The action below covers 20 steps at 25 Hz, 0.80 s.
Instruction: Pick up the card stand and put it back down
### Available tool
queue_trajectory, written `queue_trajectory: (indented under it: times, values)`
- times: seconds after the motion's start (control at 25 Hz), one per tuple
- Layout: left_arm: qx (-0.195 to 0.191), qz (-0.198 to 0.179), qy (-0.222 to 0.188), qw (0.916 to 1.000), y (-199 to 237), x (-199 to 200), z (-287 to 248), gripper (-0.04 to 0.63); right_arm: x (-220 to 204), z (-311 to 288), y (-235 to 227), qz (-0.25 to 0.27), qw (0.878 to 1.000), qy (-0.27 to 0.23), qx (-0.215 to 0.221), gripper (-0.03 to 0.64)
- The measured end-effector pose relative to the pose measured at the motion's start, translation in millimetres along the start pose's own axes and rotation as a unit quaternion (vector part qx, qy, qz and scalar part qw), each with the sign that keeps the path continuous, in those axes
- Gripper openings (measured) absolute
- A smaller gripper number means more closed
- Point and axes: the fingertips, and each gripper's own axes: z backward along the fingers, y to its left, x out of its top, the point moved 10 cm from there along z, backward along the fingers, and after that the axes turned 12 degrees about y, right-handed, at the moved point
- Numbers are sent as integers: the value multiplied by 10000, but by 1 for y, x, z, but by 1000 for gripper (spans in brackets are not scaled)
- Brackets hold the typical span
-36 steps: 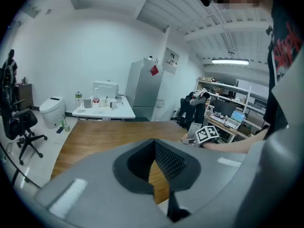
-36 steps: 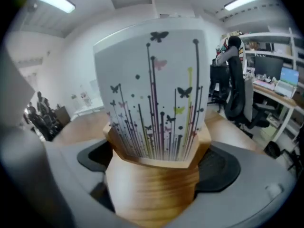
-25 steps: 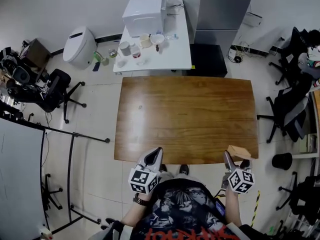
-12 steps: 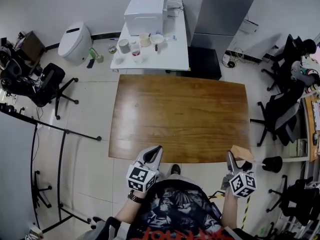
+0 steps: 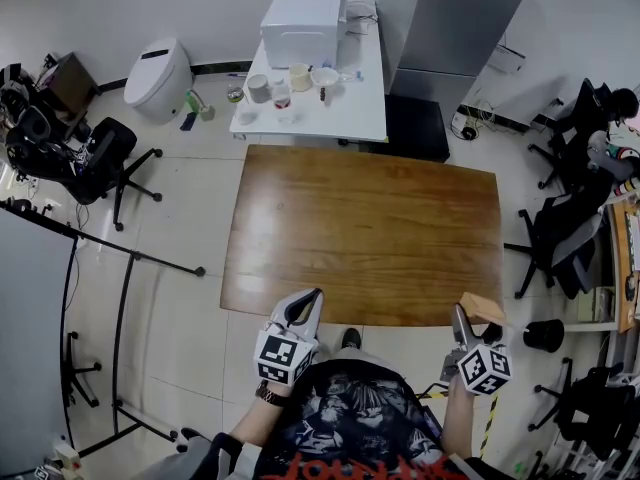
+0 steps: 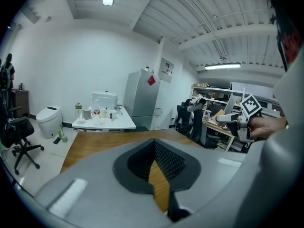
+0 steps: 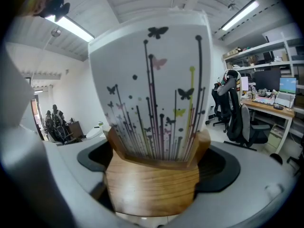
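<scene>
The card stand is a light wooden block, and my right gripper is shut on it just off the near right corner of the brown wooden table. In the right gripper view the wooden base sits clamped between the jaws. A white card printed with butterflies and stems stands upright in its slot. My left gripper hovers at the table's near edge, left of centre. Its jaws are together with nothing between them, and only a thin slit in my left gripper shows the tabletop.
Beyond the table stands a white side table with a white box appliance and several cups. Office chairs crowd the right side, another chair is at the left. A metal frame stands on the floor at left.
The head camera has shifted a little, so the room sits slightly differently in the frame. Both grippers stay near the table's near edge, the right one still holding the card stand.
</scene>
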Motion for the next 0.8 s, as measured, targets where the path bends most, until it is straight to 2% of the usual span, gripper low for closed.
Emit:
queue_trajectory:
  times: [0.44,0.64,0.8]
  values:
    - [169,141,-27,9998,3,0,7,-9,4,-18,11,187,9993,168,269,529]
    - [213,302,-68,9993,-5,-1,8,-9,-6,-65,31,835,9918,656,714,528]
    - [469,543,-162,9973,-1,-12,31,-9,-31,-130,89,1511,9758,930,1278,528]
